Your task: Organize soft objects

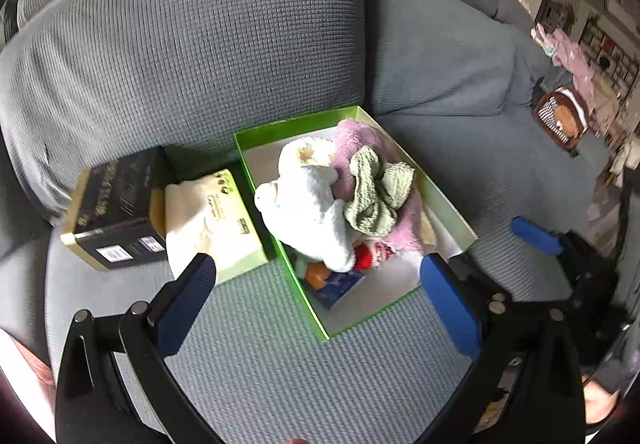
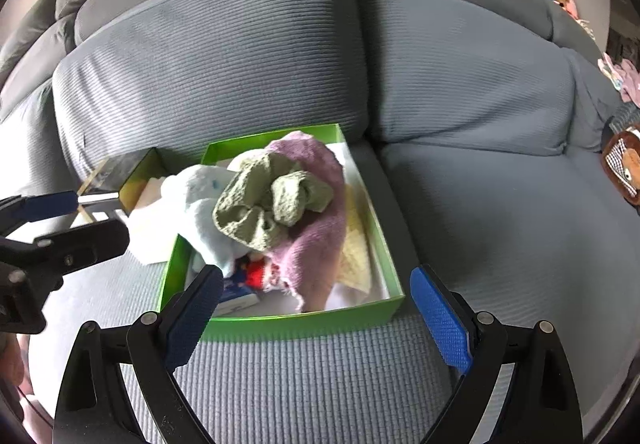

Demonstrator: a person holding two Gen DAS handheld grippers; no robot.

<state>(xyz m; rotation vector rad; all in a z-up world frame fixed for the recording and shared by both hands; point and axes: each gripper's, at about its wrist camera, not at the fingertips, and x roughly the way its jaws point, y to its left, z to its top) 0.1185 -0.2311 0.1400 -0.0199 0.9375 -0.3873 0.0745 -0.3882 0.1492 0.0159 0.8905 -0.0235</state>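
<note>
Hovering above the sofa seat (image 2: 304, 376), both tongs stand wide open and hold nothing: the left tongs (image 1: 316, 292) hang over the near corner of the green box (image 1: 312, 312), the right tongs (image 2: 316, 308) over its front wall.

The main risk, as I judge it, lies in the heap itself. The soft things are piled higher than the box walls, so a pinch on one cloth could drag its neighbour up and spill it over the rim onto the cushion. The box looks light and sits on a yielding seat, so a sideways tug might slide or tip it. A shallow pinch on loose knit may also slip free.

The green knitted cloth (image 2: 272, 199) lies crumpled on top, draped over a pink towel (image 2: 316, 228) that sags toward the front wall. A white plush toy (image 1: 308, 211) leans against the left side, with a pale yellow cloth (image 2: 356, 248) flat along the right. Something red (image 2: 256, 272) and a blue-printed item (image 1: 340, 284) peek out beneath; I cannot tell what they are. A white cloth (image 1: 192, 215) rests on a smaller box just beside, outside the green one.
</note>
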